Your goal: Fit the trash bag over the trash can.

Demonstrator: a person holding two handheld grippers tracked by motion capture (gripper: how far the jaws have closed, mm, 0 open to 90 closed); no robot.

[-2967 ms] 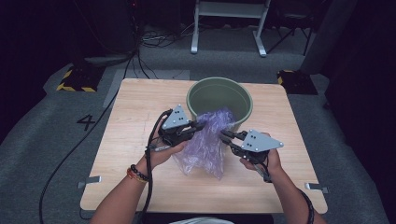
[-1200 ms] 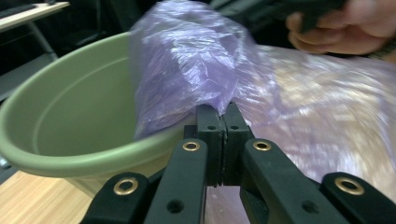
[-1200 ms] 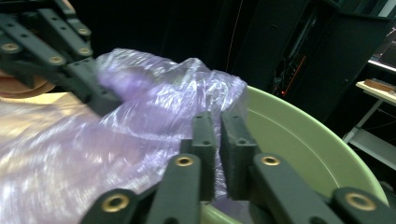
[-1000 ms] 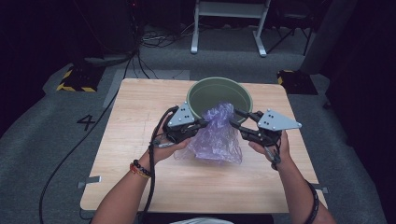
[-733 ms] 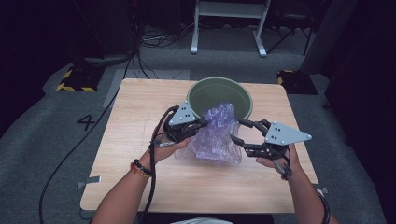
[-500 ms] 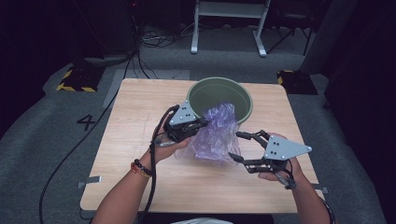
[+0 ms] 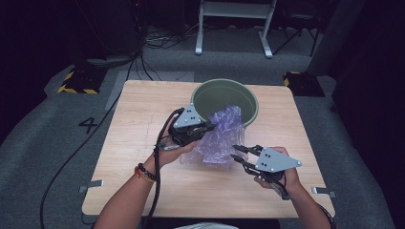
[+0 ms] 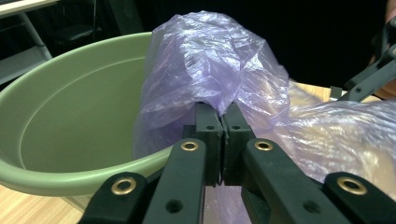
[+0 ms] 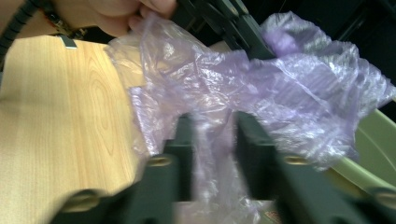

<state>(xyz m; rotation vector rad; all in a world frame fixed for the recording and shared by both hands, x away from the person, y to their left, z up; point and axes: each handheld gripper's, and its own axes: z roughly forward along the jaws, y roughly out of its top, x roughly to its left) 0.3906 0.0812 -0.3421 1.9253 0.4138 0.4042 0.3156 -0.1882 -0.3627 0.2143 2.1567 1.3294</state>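
Blocking bag (image 7: 219, 138) — green tub (image 7: 224, 98) behind

Left gripper (image 7: 206, 128) clamped, right gripper (image 7: 237, 153) closing

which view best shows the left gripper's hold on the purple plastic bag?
The left gripper view: the left gripper has its jaws pressed together on a fold of the crinkled purple plastic bag, seen close. The high view shows that grip small, from above. The right gripper view is blurred, with the bag hanging beyond its own jaws.
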